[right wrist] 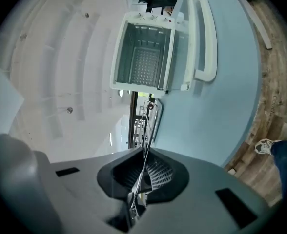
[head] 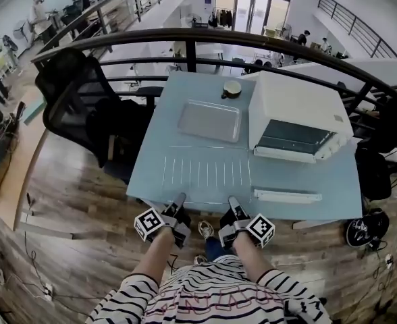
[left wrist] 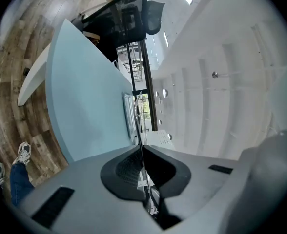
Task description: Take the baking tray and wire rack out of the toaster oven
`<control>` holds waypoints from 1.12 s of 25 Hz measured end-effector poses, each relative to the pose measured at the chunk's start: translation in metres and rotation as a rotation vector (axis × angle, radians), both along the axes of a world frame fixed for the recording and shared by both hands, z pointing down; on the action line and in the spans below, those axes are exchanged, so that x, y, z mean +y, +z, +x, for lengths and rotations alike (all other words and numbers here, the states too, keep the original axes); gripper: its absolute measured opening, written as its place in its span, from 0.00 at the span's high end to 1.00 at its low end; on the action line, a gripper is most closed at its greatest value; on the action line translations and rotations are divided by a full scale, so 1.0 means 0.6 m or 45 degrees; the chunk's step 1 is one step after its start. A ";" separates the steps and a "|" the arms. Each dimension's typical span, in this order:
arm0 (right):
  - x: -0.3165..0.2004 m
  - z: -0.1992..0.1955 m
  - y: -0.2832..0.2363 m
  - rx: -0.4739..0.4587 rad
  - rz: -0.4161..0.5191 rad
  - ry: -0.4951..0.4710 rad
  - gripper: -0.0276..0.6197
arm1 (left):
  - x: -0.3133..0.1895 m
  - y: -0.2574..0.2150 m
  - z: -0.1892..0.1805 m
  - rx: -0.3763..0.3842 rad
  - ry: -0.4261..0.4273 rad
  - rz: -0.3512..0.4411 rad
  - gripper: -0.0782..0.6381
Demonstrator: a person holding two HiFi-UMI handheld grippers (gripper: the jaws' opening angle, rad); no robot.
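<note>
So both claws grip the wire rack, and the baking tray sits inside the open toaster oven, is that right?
Not quite: the baking tray lies on the table, left of the open toaster oven, as the head view shows; the right gripper view shows the oven empty. The left claw and right claw do both grip the wire rack.

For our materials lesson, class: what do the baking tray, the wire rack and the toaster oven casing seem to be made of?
Baking tray: likely sheet metal, dull grey matt finish, with a pressed raised rim.
Wire rack: thin metal rods, pale and shiny, with the table showing between them.
Toaster oven casing: smooth white, either painted metal or plastic; the look does not settle which.
</note>
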State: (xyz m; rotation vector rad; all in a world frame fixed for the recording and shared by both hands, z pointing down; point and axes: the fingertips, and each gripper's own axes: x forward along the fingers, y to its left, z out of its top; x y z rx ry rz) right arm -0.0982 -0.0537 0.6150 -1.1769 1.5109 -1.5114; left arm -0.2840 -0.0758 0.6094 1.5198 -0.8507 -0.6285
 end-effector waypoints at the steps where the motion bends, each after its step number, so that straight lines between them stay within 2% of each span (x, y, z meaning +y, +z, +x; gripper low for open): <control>1: -0.009 -0.008 0.007 0.001 -0.011 -0.016 0.90 | -0.009 0.006 -0.007 -0.005 -0.005 -0.005 0.86; 8: -0.056 -0.038 0.063 0.041 -0.110 -0.085 0.90 | -0.055 0.062 -0.038 -0.078 0.008 -0.115 0.86; 22: -0.138 -0.038 0.122 0.086 -0.276 -0.204 0.90 | -0.150 0.121 -0.029 -0.187 0.100 -0.229 0.86; 28: -0.162 -0.036 0.123 0.165 -0.307 -0.297 0.90 | -0.171 0.133 -0.022 -0.263 0.220 -0.274 0.86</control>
